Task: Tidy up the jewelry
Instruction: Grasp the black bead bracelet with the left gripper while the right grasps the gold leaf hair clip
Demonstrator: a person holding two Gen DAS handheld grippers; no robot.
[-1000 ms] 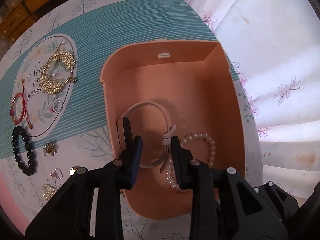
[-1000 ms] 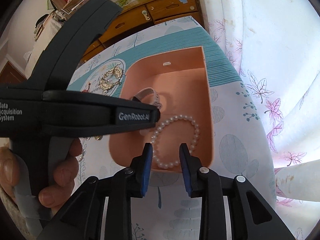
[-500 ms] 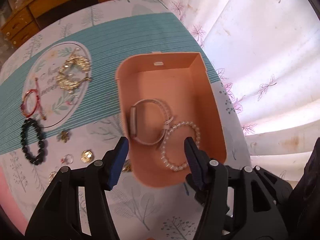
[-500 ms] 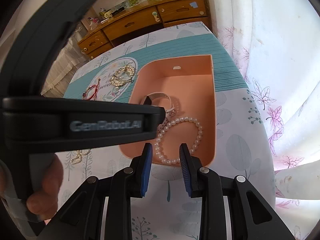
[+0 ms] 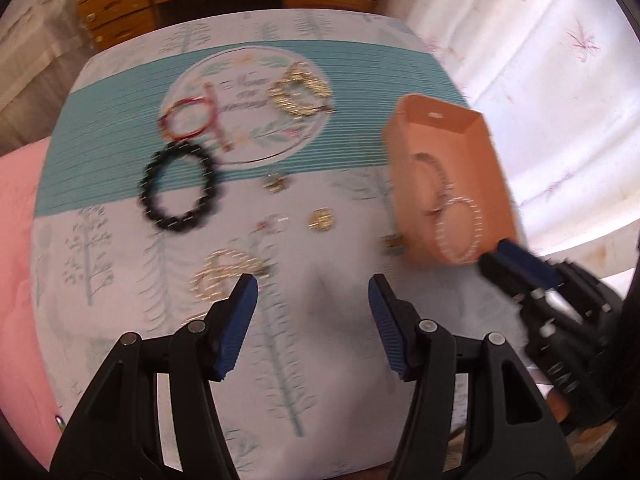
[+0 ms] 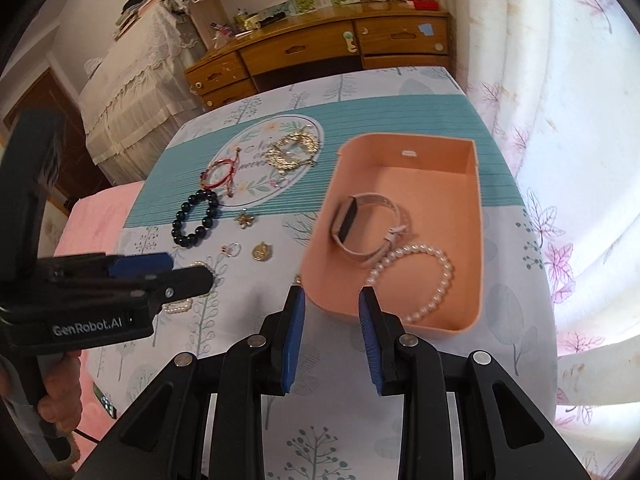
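Observation:
A peach box (image 6: 432,196) on the tablecloth holds a pink-strapped watch (image 6: 360,224) and a pearl bracelet (image 6: 448,272). My right gripper (image 6: 332,294) hovers at the box's near left corner, open a little with nothing between its pads. My left gripper (image 5: 312,284) is open wide and empty above the loose jewelry left of the box (image 5: 460,152). Just ahead of its left fingertip lies a small pearl-and-gold piece (image 5: 224,276). Farther off lie a black bead bracelet (image 5: 176,220), a red cord bracelet (image 5: 176,132), a gold necklace (image 5: 298,92), a gold pendant (image 5: 321,219) and a flower charm (image 5: 276,182).
A thin ring (image 6: 234,249) lies by the pendant (image 6: 262,251). A pink cushion (image 6: 92,224) borders the table's left side. A wooden dresser (image 6: 320,48) stands behind the table and a white curtain (image 6: 560,120) hangs along its right edge. A hand (image 6: 60,392) holds the left gripper's handle.
My left gripper let go of the watch inside the box, opened, rose and swung left over the loose jewelry. My right gripper drew back and up a little, its jaws unchanged.

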